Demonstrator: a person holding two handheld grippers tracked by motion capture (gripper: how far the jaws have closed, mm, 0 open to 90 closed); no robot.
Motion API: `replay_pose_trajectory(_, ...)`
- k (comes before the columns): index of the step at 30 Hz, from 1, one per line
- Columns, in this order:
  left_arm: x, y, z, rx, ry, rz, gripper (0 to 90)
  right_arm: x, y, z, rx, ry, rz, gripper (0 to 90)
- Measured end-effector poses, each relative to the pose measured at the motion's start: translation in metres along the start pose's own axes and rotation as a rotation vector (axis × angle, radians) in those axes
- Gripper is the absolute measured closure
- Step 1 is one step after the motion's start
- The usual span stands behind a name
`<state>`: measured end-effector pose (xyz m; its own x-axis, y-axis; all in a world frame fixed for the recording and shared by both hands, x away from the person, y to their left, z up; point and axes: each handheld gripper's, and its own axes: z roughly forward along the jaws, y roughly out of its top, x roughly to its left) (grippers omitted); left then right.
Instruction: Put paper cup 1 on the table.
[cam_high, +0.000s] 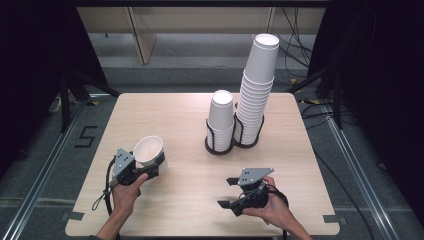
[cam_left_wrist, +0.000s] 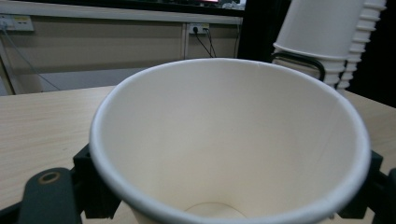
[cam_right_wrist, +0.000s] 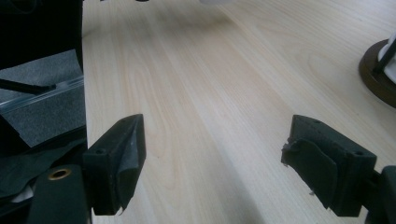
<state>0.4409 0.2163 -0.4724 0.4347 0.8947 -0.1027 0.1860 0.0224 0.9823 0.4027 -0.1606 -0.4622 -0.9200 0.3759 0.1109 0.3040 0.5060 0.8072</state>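
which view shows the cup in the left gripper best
The left gripper view: the paper cup is seen close up, open mouth toward the camera, down to its bottom, with a black finger on each side. The high view shows it small, tilted in the left gripper. The right gripper view shows bare table.

A light wooden table with rounded corners fills the centre of the high view. Two dark round cup holders stand touching in its upper right: the shorter stack left, the taller stack right.
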Motion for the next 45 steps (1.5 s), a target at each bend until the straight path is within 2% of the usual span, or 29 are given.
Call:
replay_pose_trajectory(4,0.008,0.004,0.014,0.002,0.027,0.031,16.6,-0.002,-0.004,-0.006,-0.011,-0.012,0.009,20.9)
replay_pose_trajectory(8,0.018,0.008,0.029,-0.012,0.043,0.014,16.6,-0.004,-0.008,-0.009,-0.008,-0.018,0.026,20.9)
replay_pose_trajectory(11,0.024,0.011,0.040,-0.012,0.063,0.055,16.6,-0.004,-0.010,-0.009,-0.004,-0.021,0.005,20.9)
replay_pose_trajectory(14,0.030,0.011,0.050,-0.030,0.051,0.029,16.5,-0.003,-0.012,-0.009,0.005,-0.017,0.017,20.8)
replay_pose_trajectory(19,0.037,0.008,0.068,-0.005,0.086,0.038,16.5,-0.005,-0.013,-0.010,0.004,-0.023,0.016,20.1)
replay_pose_trajectory(22,0.040,0.008,0.078,0.002,0.098,0.024,16.5,-0.005,-0.013,-0.011,0.000,-0.025,0.010,20.1)
replay_pose_trajectory(25,0.042,0.009,0.087,-0.003,0.085,0.005,16.0,-0.006,-0.015,-0.011,0.006,-0.020,0.020,20.1)
replay_pose_trajectory(28,0.044,0.010,0.097,0.004,0.098,0.025,15.8,-0.006,-0.015,-0.011,0.003,-0.025,0.012,20.1)
replay_pose_trajectory(30,0.046,0.010,0.102,0.011,0.110,0.036,15.7,-0.006,-0.015,-0.011,0.002,-0.024,0.013,20.1)
replay_pose_trajectory(33,0.049,0.007,0.107,0.031,0.138,0.074,15.6,-0.006,-0.015,-0.011,-0.001,-0.019,0.020,20.1)
replay_pose_trajectory(37,0.055,0.002,0.111,0.041,0.157,0.058,15.3,-0.006,-0.016,-0.012,0.005,-0.024,0.033,20.1)
replay_pose_trajectory(39,0.056,0.000,0.112,0.050,0.165,0.062,15.1,-0.006,-0.016,-0.012,0.005,-0.022,0.040,20.1)
replay_pose_trajectory(40,0.056,-0.001,0.113,0.057,0.169,0.068,15.0,-0.007,-0.016,-0.012,-0.002,-0.021,0.019,20.1)
replay_pose_trajectory(42,0.056,-0.003,0.114,0.067,0.165,0.084,14.6,-0.007,-0.016,-0.012,-0.004,-0.021,0.014,20.1)
replay_pose_trajectory(45,0.058,-0.003,0.113,0.068,0.162,0.081,13.9,-0.006,-0.016,-0.011,0.002,-0.018,0.023,20.1)
